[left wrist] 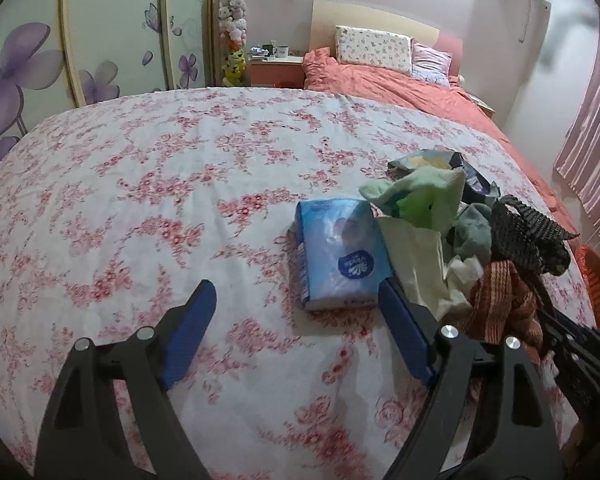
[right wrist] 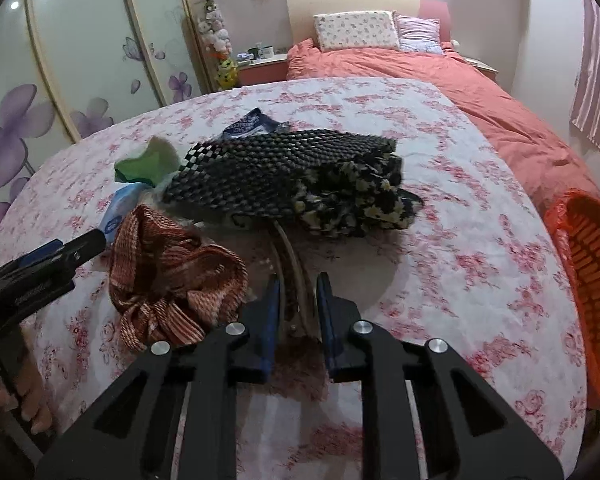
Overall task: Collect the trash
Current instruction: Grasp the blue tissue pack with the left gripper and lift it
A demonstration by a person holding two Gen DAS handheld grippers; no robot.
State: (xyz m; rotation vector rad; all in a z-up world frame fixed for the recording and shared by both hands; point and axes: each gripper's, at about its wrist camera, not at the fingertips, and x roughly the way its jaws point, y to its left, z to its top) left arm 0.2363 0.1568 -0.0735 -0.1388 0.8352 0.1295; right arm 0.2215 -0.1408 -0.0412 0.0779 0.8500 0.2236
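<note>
Pink-flowered bedsheet (left wrist: pixel 140 200) has loads of bare room on the left side; clutter sits toward the right edge, near the orange basket (right wrist: pixel 592 264). Left hand-held gripper (left wrist: pixel 296 300) is wide open by the blue tissue pack (left wrist: pixel 340 252). Right hand-held gripper (right wrist: pixel 298 292) is narrow, pinching a thin curved strip (right wrist: pixel 290 256) that runs under the black mesh cloth (right wrist: pixel 276 168)

Floral bedsheet (left wrist: pixel 140 208) covers the near surface. Salmon duvet (right wrist: pixel 480 88) lies at 1 o'clock, with a floral pillow (right wrist: pixel 356 32) and a striped pillow (right wrist: pixel 418 34) at 12 against the headboard (left wrist: pixel 376 20). Flower-printed wardrobe doors (left wrist: pixel 112 28) stand at 10. Pink curtain (left wrist: pixel 592 128) hangs at 3.
</note>
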